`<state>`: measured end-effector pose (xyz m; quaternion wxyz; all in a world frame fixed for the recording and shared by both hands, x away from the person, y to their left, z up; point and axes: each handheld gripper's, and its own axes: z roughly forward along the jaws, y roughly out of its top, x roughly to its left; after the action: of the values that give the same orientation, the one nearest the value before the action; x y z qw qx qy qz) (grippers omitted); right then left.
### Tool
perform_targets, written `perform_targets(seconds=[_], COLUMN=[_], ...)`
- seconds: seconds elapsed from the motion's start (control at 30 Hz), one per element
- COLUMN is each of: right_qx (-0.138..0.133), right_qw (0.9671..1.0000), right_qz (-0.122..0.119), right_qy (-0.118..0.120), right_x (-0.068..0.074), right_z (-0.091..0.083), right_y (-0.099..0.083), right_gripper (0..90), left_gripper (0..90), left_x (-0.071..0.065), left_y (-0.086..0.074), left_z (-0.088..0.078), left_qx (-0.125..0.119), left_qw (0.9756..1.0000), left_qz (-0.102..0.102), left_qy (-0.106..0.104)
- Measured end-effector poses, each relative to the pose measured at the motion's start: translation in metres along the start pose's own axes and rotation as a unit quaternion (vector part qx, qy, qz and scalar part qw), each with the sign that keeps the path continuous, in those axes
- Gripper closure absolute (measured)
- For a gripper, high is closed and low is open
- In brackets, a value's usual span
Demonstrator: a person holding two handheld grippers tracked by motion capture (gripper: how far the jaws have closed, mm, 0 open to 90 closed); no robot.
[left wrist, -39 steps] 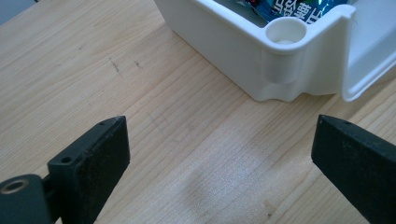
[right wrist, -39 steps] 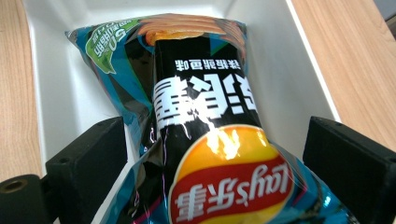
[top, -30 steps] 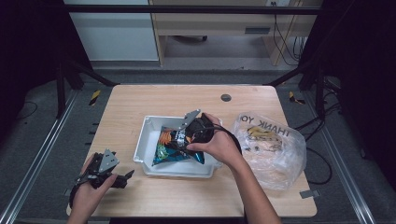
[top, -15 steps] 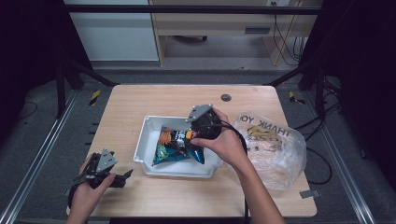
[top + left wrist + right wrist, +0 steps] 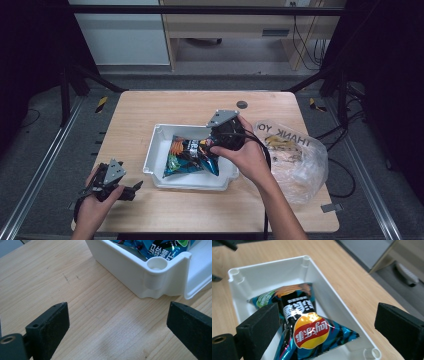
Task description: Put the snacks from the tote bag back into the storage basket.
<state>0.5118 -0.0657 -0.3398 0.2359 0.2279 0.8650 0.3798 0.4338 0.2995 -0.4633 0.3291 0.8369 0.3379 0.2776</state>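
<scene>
Pale wood grain runs across the table [image 5: 165, 107], which sits inside a dark metal frame with a grey floor around it. Near the table's middle stands a white plastic tray [image 5: 152, 160], and a blue and black Lay's chip bag [image 5: 192, 156] lies flat inside it, its logo upside down in the right gripper view [image 5: 312, 333]. The right gripper [image 5: 220, 142] hangs over the tray's right end, just above the bag; its jaws stand wide apart with nothing between them, one jaw over the bag's edge and the other over the tray's far rim. The left gripper [image 5: 131, 191] rests low on the table off the tray's near left corner, well apart from the bag, its jaws also spread wide and empty, facing the tray's rounded corner post [image 5: 157, 265]. Right of the tray lies a crumpled clear plastic bag [image 5: 295, 155] printed with "THANK YOU".
</scene>
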Motion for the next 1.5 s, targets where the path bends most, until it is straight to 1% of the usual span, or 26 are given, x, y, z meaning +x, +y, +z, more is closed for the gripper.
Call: perform_targets(seconds=[0.03, 0.07, 0.13, 0.23, 0.4, 0.57, 0.63, 0.7, 0.8, 0.93, 1.0, 1.03, 1.17, 1.27, 1.3, 1.37, 1.47, 1.5], right_qx=[-0.004, -0.006, -0.007, -0.011, -0.016, -0.026, -0.029, -0.030, -0.036, -0.044, -0.046, -0.048, -0.044, -0.044, -0.044, -0.045, -0.050, -0.052], right_qw=[1.0000, 0.9999, 0.9994, 0.9977, 0.9949, 0.9919, 0.9915, 0.9905, 0.9885, 0.9848, 0.9818, 0.9802, 0.9749, 0.9727, 0.9711, 0.9695, 0.9650, 0.9640], right_qz=[0.006, 0.010, 0.019, 0.042, 0.062, 0.081, 0.081, 0.083, 0.092, 0.106, 0.111, 0.117, 0.132, 0.141, 0.145, 0.149, 0.162, 0.165], right_qy=[-0.007, -0.012, -0.029, -0.051, -0.078, -0.095, -0.097, -0.106, -0.114, -0.131, -0.147, -0.153, -0.174, -0.179, -0.184, -0.189, -0.200, -0.202], right_x=[0.000, -0.001, -0.003, -0.006, -0.011, -0.011, -0.011, -0.011, -0.012, -0.012, -0.012, -0.012, -0.014, -0.015, -0.016, -0.016, -0.016, -0.016], right_z=[-0.002, -0.004, -0.008, -0.014, -0.025, -0.037, -0.042, -0.046, -0.053, -0.063, -0.068, -0.069, -0.077, -0.082, -0.085, -0.088, -0.093, -0.094], right_y=[-0.001, -0.002, -0.005, -0.009, -0.019, -0.031, -0.035, -0.038, -0.044, -0.052, -0.058, -0.061, -0.072, -0.080, -0.084, -0.087, -0.094, -0.096], right_gripper=[6.6, 6.5, 6.6, 6.7, 7.3, 8.1, 8.2, 8.2, 8.2, 8.3, 9.2, 9.8, 9.8, 9.8, 9.8, 9.8, 9.8, 9.8], left_gripper=[4.0, 4.0, 4.0, 4.0, 4.0, 4.0, 4.0, 3.9, 4.0, 4.0, 4.0, 4.0, 4.0, 3.9, 3.9, 3.9, 3.9, 4.0], left_x=[0.000, 0.000, 0.001, 0.003, 0.005, 0.005, 0.006, 0.006, 0.007, 0.008, 0.009, 0.009, 0.010, 0.010, 0.010, 0.011, 0.011, 0.011], left_y=[0.000, 0.000, -0.001, -0.002, -0.003, -0.003, -0.002, -0.002, -0.002, -0.002, -0.001, -0.001, -0.001, -0.002, -0.003, -0.003, -0.003, -0.003], left_z=[-0.001, -0.001, -0.002, -0.003, -0.004, -0.006, -0.006, -0.005, -0.006, -0.006, -0.006, -0.006, -0.006, -0.007, -0.007, -0.008, -0.009, -0.009], left_qx=[0.002, -0.003, -0.003, -0.002, -0.008, -0.010, -0.011, -0.014, -0.015, -0.014, -0.017, -0.017, -0.019, -0.021, -0.021, -0.022, -0.024, -0.024], left_qw=[1.0000, 1.0000, 1.0000, 0.9999, 0.9996, 0.9996, 0.9996, 0.9995, 0.9995, 0.9994, 0.9993, 0.9993, 0.9992, 0.9991, 0.9990, 0.9989, 0.9988, 0.9988], left_qz=[0.000, -0.004, -0.007, -0.011, -0.022, -0.020, -0.020, -0.022, -0.022, -0.021, -0.024, -0.023, -0.027, -0.029, -0.031, -0.032, -0.034, -0.034], left_qy=[0.001, 0.002, 0.004, 0.008, 0.014, 0.016, 0.017, 0.018, 0.019, 0.022, 0.023, 0.023, 0.024, 0.025, 0.025, 0.025, 0.027, 0.027])
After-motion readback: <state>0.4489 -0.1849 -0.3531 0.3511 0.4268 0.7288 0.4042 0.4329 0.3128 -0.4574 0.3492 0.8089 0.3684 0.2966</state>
